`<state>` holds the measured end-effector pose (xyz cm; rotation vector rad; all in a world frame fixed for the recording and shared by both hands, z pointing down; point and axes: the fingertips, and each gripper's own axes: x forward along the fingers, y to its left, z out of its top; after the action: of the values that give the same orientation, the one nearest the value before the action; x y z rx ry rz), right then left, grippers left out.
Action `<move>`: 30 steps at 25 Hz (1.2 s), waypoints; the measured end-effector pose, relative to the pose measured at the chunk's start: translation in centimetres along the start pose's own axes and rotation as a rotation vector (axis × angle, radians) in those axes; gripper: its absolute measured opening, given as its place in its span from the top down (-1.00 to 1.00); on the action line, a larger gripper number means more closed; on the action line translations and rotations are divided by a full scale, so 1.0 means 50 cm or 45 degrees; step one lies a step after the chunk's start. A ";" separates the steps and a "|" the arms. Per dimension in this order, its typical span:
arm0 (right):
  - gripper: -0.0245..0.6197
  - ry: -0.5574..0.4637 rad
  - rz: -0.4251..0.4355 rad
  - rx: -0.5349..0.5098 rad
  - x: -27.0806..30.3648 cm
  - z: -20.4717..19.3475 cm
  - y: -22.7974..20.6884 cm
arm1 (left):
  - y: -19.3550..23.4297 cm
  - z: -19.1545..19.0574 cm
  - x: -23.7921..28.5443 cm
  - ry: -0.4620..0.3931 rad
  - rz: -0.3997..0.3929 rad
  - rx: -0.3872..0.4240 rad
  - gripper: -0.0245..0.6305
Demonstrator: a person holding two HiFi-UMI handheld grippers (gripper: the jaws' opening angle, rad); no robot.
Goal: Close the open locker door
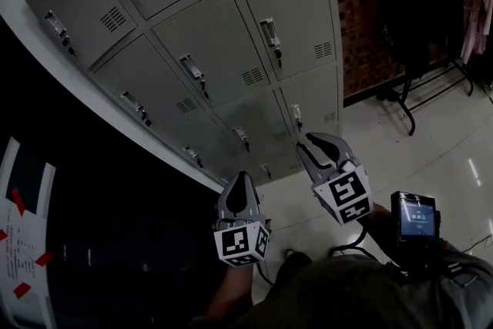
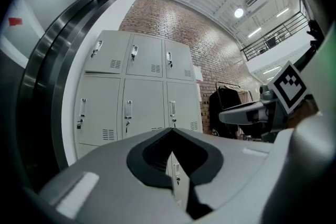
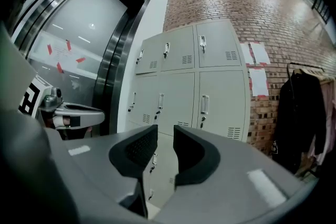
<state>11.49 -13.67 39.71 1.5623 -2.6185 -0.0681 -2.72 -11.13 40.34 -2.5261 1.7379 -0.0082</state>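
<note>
A grey bank of lockers (image 1: 223, 35) stands against the wall ahead, three columns wide, each door with a handle and a vent. Every locker door that I can see lies flush with the bank; I cannot make out one standing open. Both grippers are held level, short of the lockers (image 2: 142, 92) and touching nothing. My left gripper (image 1: 239, 179) is shut, its tips meeting with nothing between them (image 2: 170, 131). To its right, my right gripper (image 1: 320, 142) is open, with a narrow empty gap between its pads (image 3: 165, 131).
A brick wall (image 1: 362, 11) runs right of the lockers, with paper sheets (image 3: 257, 68) stuck on it. A clothes rack with dark garments (image 1: 431, 4) stands on the glossy white floor (image 1: 431, 158). A dark glass door frame (image 1: 92, 227) is at the left.
</note>
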 end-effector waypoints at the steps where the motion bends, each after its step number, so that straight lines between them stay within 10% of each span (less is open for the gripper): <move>1: 0.61 0.000 -0.001 0.005 -0.012 0.001 0.004 | -0.009 0.004 -0.006 0.000 -0.009 0.005 0.92; 30: 0.90 0.003 -0.108 -0.041 -0.042 0.026 0.067 | 0.014 0.029 -0.039 -0.037 -0.104 -0.019 0.92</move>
<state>9.42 -10.24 38.61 1.6615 -2.5354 -0.1132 -3.98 -9.45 38.93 -2.5925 1.6301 0.0368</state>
